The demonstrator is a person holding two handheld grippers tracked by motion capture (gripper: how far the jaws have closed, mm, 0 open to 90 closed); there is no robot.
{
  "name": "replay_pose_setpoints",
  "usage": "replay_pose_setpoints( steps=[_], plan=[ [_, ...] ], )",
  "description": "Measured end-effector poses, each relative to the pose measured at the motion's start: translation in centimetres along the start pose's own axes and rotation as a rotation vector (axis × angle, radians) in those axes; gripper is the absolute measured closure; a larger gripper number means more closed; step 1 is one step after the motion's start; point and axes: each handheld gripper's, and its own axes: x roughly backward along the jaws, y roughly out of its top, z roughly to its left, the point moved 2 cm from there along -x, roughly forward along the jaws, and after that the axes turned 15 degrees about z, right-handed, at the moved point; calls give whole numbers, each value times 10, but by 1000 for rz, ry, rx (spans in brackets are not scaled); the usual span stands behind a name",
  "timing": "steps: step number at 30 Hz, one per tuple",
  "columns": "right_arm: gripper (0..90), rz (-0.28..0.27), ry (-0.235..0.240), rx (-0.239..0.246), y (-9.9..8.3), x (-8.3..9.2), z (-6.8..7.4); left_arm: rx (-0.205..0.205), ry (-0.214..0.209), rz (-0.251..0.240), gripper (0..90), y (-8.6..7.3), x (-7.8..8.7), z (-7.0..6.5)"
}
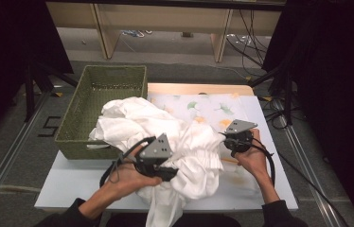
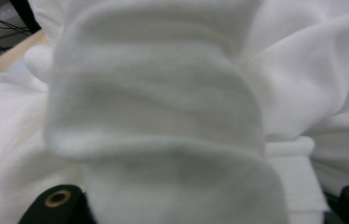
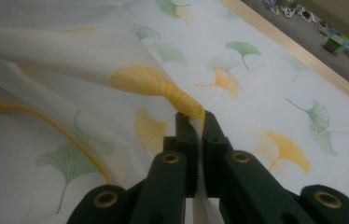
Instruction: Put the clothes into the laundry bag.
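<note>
A bulky white garment (image 1: 165,132) lies bunched in the middle of the table, one end hanging over the front edge. My left gripper (image 1: 168,172) is shut on a thick ribbed fold of it (image 2: 163,93), which covers the jaw tips in the left gripper view. Under the garment, a thin white cloth printed with yellow and green leaves (image 1: 213,109) is spread on the table's right half. My right gripper (image 1: 229,142) is shut on a pinched-up fold of this cloth (image 3: 256,70), the fabric squeezed between its jaws (image 3: 196,121).
A green woven basket (image 1: 94,94) stands at the table's back left, with the garment's far end resting against its rim. The white table (image 1: 71,184) has a wooden far edge. Cables and shelf legs are on the floor beyond.
</note>
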Motion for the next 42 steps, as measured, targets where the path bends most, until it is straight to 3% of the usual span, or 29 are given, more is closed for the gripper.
replay_pose_setpoints(
  steps=[1, 2, 4, 6, 8, 9, 13, 15, 18, 20, 21, 24, 26, 27, 28, 29, 31, 36, 37, 38, 39, 40, 42],
  plan=[
    [899, 0, 0, 0, 0, 0, 0, 0, 0, 0, 682, 0, 0, 0],
    [899, -5, 0, -2, 0, 0, 0, -27, 9, 42, 682, -4, -8, -5],
    [900, -13, -9, -3, 2, 2, 0, 1, -7, 33, 678, -9, -19, -6],
    [900, -33, -19, 7, 7, 10, 0, -11, -4, 75, 673, -16, -36, -9],
    [900, -51, -21, -7, 9, 13, 0, -31, 16, 115, 662, -19, -49, -10],
    [900, -46, -25, 15, 10, 15, 0, -52, 31, 150, 658, -21, -57, -9],
    [900, -62, -31, 20, 16, 21, 5, -89, 86, 226, 628, -25, -87, -7],
    [900, -72, -35, 34, 19, 25, 8, -91, 111, 250, 602, -24, -101, -4],
    [900, -75, -40, 55, 21, 30, 12, -26, 98, 221, 541, -18, -109, 3],
    [900, -72, -37, 60, 22, 31, 13, -29, 108, 220, 540, -13, -108, 5],
    [900, -70, -36, 52, 21, 32, 13, -60, 140, 212, 553, -6, -105, 4],
    [900, -76, -34, 44, 21, 32, 12, -72, 141, 197, 553, 0, -107, 1],
    [900, -77, -37, 36, 21, 33, 12, -88, 163, 231, 555, 0, -121, 4],
    [900, -73, -34, 35, 21, 33, 12, -95, 193, 255, 554, -3, -134, 9],
    [900, -67, -39, 41, 21, 33, 13, -84, 208, 262, 545, -5, -141, 14],
    [900, -66, -38, 50, 20, 32, 14, -48, 212, 267, 523, -9, -149, 20],
    [900, -65, -38, 64, 20, 30, 16, 13, 199, 262, 468, -13, -157, 31],
    [900, -58, -23, 59, 19, 27, 17, 26, 107, 226, 255, -1, -132, 21],
    [900, -57, -24, 58, 18, 28, 16, 33, 73, 231, 203, 1, -128, 20],
    [900, -61, -28, 55, 18, 29, 15, 35, 9, 250, 160, 4, -120, 20],
    [900, -56, -15, 43, 18, 29, 16, 60, -54, 230, 161, 7, -114, 18],
    [900, -61, -12, 51, 18, 30, 15, 62, -65, 199, 180, 9, -108, 16],
    [900, -63, -11, 50, 18, 29, 16, 28, -22, 176, 182, 13, -95, 17]
  ],
)
